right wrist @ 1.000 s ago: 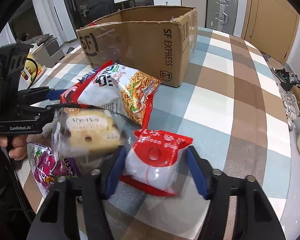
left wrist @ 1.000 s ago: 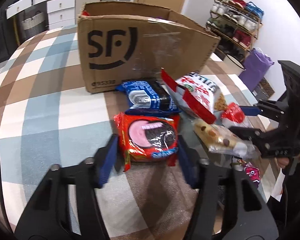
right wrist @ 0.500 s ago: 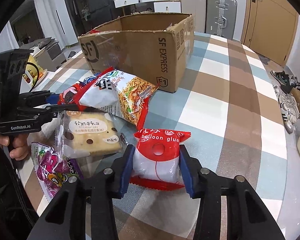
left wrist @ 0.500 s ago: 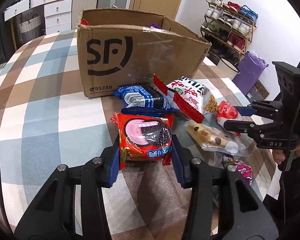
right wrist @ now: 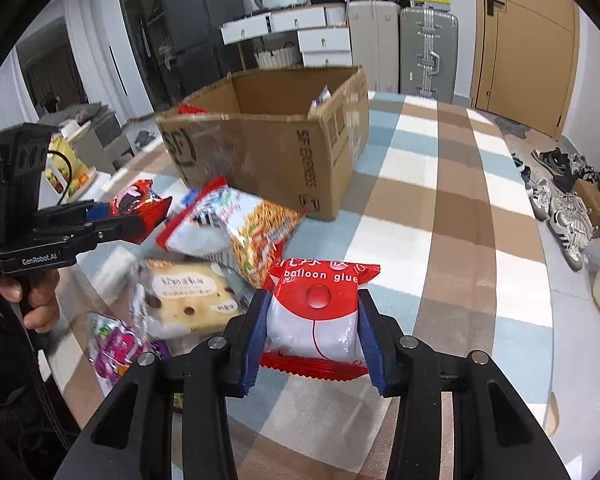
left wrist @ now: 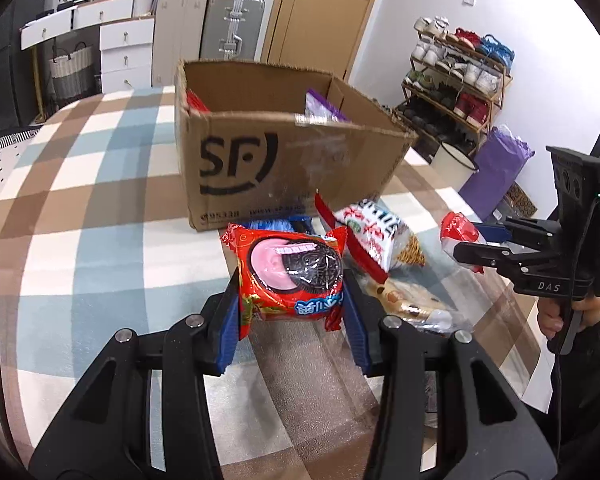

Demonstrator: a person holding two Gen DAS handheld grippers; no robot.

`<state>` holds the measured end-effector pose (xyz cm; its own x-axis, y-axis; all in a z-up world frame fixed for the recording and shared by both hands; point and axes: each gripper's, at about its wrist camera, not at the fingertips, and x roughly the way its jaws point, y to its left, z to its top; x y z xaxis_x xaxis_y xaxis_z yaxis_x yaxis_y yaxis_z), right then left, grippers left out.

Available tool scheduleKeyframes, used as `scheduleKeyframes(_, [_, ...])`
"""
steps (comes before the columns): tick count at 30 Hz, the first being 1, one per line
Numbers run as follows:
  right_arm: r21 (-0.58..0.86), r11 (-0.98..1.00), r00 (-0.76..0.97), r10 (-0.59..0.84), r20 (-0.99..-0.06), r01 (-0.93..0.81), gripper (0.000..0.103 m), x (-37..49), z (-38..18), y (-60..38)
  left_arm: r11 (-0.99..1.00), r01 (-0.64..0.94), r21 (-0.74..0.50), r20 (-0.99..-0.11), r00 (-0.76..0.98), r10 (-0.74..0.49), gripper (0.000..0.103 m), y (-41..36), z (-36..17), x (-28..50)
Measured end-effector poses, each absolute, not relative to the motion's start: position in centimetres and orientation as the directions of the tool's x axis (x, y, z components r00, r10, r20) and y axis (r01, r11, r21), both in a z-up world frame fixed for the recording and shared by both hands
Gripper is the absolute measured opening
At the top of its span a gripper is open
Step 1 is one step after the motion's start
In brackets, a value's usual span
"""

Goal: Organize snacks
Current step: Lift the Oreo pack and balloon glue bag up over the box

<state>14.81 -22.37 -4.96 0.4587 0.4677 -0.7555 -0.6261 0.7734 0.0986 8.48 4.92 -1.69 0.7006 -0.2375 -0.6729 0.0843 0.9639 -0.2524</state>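
My left gripper (left wrist: 290, 300) is shut on a red cookie pack (left wrist: 290, 270) and holds it above the table; it also shows in the right wrist view (right wrist: 138, 204). My right gripper (right wrist: 312, 320) is shut on a red-and-white "balloon glue" pack (right wrist: 314, 312), lifted off the table, also visible in the left wrist view (left wrist: 458, 234). The open SF cardboard box (left wrist: 284, 160) stands behind, with a few packs inside. A noodle bag (right wrist: 240, 224), a cake pack (right wrist: 188, 296), a purple candy bag (right wrist: 114, 344) and a blue cookie pack (left wrist: 278, 224) lie on the table.
The checked tablecloth (left wrist: 80, 208) covers a round table. A shoe rack (left wrist: 456, 80) and a purple bag (left wrist: 496, 168) stand to the right. Drawers and suitcases (right wrist: 428, 48) line the far wall.
Both grippers closed on their packs and lifted them off the table toward the box.
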Motion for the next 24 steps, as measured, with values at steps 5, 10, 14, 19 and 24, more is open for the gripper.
scheduleKeyframes(5, [0.128,0.771,0.488,0.512,-0.707,-0.624,0.043,14.5,-3.4,-22.8,0.963,0.073,-0.259,-0.636,0.737,-0.227,0.042,5.7,0.1,7.5])
scheduleKeyframes(10, [0.159,0.788,0.505,0.520,-0.689,-0.595,0.043,14.7,-2.8,-23.0,0.968,0.059,-0.246,-0.609,0.767,-0.202,0.042,6.2,1.6,6.8])
scheduleKeyframes(14, [0.187,0.792,0.524,0.540,-0.658,-0.581,0.043,15.0,-2.2,-23.2,0.970,0.046,-0.237,-0.592,0.785,-0.182,0.042,6.6,2.7,6.9])
scheduleKeyframes(19, [0.208,0.787,0.556,0.570,-0.606,-0.580,0.043,15.0,-0.6,-23.2,0.973,0.029,-0.228,-0.576,0.802,-0.159,0.042,6.6,3.7,7.5])
scheduleKeyframes(24, [0.219,0.779,0.578,0.593,-0.560,-0.587,0.043,15.2,1.2,-22.9,0.979,0.023,-0.202,-0.557,0.820,-0.134,0.042,6.4,5.1,8.3])
